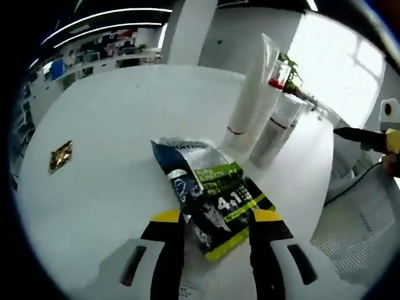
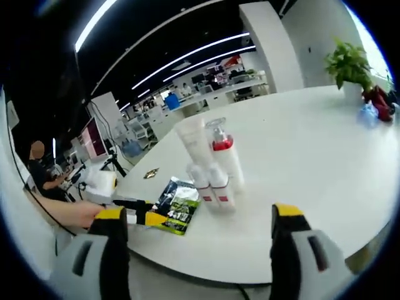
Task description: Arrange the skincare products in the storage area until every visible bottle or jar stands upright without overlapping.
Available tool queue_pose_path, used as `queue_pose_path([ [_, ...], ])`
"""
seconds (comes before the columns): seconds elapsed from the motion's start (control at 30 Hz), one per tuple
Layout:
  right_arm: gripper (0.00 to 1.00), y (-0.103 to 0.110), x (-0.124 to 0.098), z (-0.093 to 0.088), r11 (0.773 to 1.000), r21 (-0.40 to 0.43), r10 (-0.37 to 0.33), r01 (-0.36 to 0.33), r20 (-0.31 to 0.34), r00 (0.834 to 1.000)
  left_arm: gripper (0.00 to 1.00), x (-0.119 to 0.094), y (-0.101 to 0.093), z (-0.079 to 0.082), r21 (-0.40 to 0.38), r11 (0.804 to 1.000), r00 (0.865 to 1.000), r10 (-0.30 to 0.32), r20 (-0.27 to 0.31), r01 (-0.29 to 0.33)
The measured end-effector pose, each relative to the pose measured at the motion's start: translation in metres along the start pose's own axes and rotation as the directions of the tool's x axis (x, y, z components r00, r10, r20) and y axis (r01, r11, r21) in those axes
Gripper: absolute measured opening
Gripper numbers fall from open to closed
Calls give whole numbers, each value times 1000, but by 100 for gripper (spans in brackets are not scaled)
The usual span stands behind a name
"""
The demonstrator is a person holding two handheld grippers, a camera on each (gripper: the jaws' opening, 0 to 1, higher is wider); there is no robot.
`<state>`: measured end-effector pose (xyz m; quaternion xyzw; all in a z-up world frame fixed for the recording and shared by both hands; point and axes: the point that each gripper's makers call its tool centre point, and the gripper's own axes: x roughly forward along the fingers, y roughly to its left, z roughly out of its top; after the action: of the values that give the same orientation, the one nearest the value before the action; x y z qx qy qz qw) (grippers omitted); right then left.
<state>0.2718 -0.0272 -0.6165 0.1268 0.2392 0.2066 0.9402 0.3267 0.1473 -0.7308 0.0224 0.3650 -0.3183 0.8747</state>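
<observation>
White round table (image 2: 325, 156), open-plan office, ceiling strip lights (image 2: 187, 59).

A flat foil sachet with dark and lime-green print (image 1: 209, 200) lies on the round white table (image 1: 112, 125), the landmark here. Beyond the sachet, further onto the table, a tall white tube with a red band (image 1: 250, 100) stands upright, with a silvery cylindrical bottle (image 1: 278, 128) just beside it on its right. Well left of the sachet lies a small gold foil packet (image 1: 60, 155). In the right gripper view, a clear pump bottle with a red collar (image 2: 223, 156) stands among the tubes, and a potted green plant (image 2: 347, 65) sits at the table's far edge.
</observation>
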Motion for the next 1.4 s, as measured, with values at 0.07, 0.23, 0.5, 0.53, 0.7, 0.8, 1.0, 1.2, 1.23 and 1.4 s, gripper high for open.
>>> queue_pose_path([
  [0.07, 96, 0, 0, 0, 1000, 3, 1, -1, -1, 1000, 44, 1, 6, 1, 69, 997, 1000, 24, -13, -23],
  [0.23, 96, 0, 0, 0, 1000, 2, 3, -3, 1, 1000, 44, 7, 7, 9, 275, 961, 999, 18, -31, -9],
  [0.5, 96, -1, -1, 1, 1000, 9, 0, 0, 10, 1000, 50, 23, -2, -3, 362, 930, 992, -26, -121, 69],
  [0.53, 96, -1, -1, 1, 1000, 6, -1, 1, 10, 1000, 49, 24, -6, 0, 313, 947, 994, -45, -99, 74],
  [0.7, 96, -1, -1, 0, 1000, -3, -5, 5, 10, 1000, 49, 23, -5, 1, 321, 945, 993, -28, -114, 64],
  [0.8, 96, -1, -1, 0, 1000, -7, -6, 6, 8, 1000, 50, 24, -5, 1, 312, 948, 993, -27, -114, 62],
  [1.0, 96, -2, -1, 0, 1000, -3, -9, 9, 10, 1000, 50, 26, -7, 3, 310, 949, 993, -30, -115, 64],
  [1.2, 97, -3, -2, 2, 1000, 18, -12, 12, 26, 1000, 50, 28, -8, 4, 306, 950, 993, -28, -116, 62],
  [1.23, 97, -3, -2, 2, 1000, 17, -12, 12, 27, 1000, 50, 28, -8, 4, 307, 950, 993, -26, -117, 61],
  [1.4, 97, -4, -2, 3, 1000, 9, -16, 15, 30, 999, 50, 27, -8, 4, 311, 949, 992, -18, -124, 56],
])
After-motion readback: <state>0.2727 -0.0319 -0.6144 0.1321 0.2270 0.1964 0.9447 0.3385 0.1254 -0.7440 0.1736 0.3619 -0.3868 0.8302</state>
